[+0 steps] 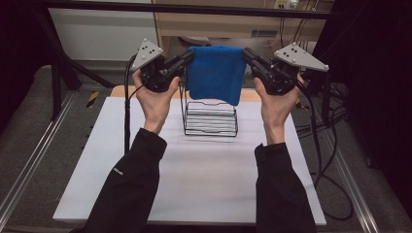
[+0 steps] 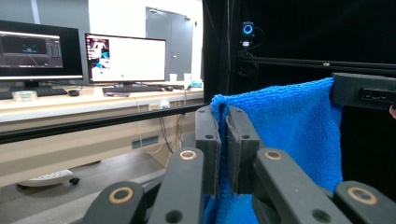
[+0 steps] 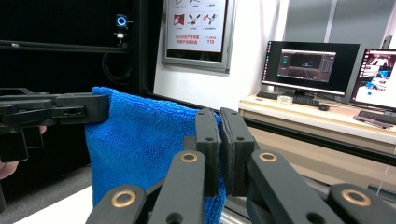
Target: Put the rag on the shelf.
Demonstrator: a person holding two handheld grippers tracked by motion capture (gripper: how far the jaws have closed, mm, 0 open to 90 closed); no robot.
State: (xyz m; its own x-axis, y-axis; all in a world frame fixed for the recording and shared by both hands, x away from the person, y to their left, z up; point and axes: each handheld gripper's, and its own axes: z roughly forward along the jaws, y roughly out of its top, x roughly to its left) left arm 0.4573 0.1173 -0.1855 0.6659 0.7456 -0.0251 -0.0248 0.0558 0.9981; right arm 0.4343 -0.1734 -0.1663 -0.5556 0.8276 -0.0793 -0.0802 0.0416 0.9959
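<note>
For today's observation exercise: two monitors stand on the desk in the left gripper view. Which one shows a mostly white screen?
The right monitor, nearer the doorway: its screen is mostly white with a small picture at its left edge. The left monitor is mostly dark.

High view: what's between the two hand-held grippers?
A blue towel, stretched between the left hand-held gripper and the right hand-held gripper, each clamping a top corner. It hangs above the wire rack.

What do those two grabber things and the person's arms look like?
Both are black and chunky. The left gripper and the right gripper each carry a grey three-cornered plate with small white dots on top. Each has two flat black jaws on hinged bars with brass-coloured rings at the joints. Black cables trail down from both. The person wears long black sleeves, with hands bare.
</note>
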